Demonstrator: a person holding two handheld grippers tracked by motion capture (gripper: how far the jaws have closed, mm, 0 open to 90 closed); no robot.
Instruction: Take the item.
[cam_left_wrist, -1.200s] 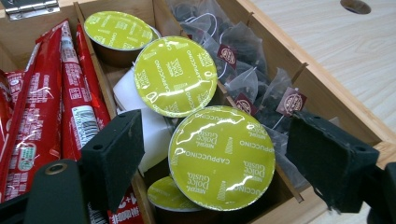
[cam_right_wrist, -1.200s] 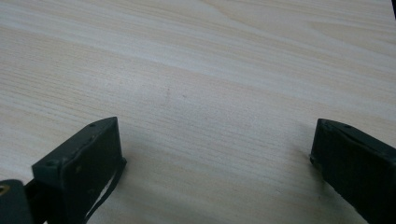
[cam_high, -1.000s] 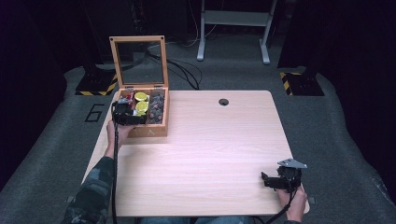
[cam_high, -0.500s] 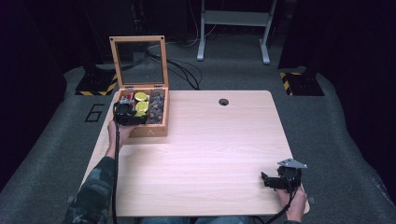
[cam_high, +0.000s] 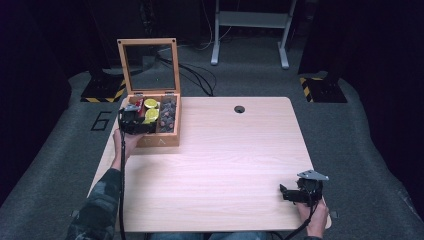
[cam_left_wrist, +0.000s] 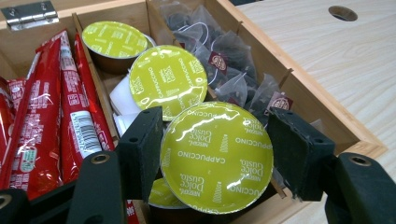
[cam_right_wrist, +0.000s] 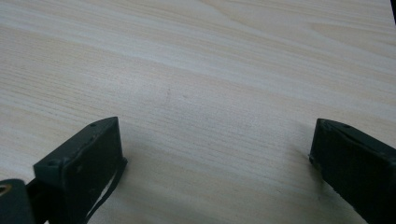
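Green foil-lidded cappuccino capsule (cam_left_wrist: 216, 156) in the wooden box's (cam_high: 150, 141) middle compartment sits between the left tool's (cam_left_wrist: 217, 161) jaws, left one touching the rim, right one just off: light, crushable, so grip the stiff rim, not the foil; right tool (cam_right_wrist: 215, 163) is spread, idle, over the worktop (cam_high: 225, 160).

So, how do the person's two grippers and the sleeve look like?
Both grippers are black with two blocky jaws. The right gripper carries a grey three-cornered plate on top; a black cable trails from each. The left gripper has brass-coloured rivets at its jaw arms. The left sleeve is camouflage-patterned.
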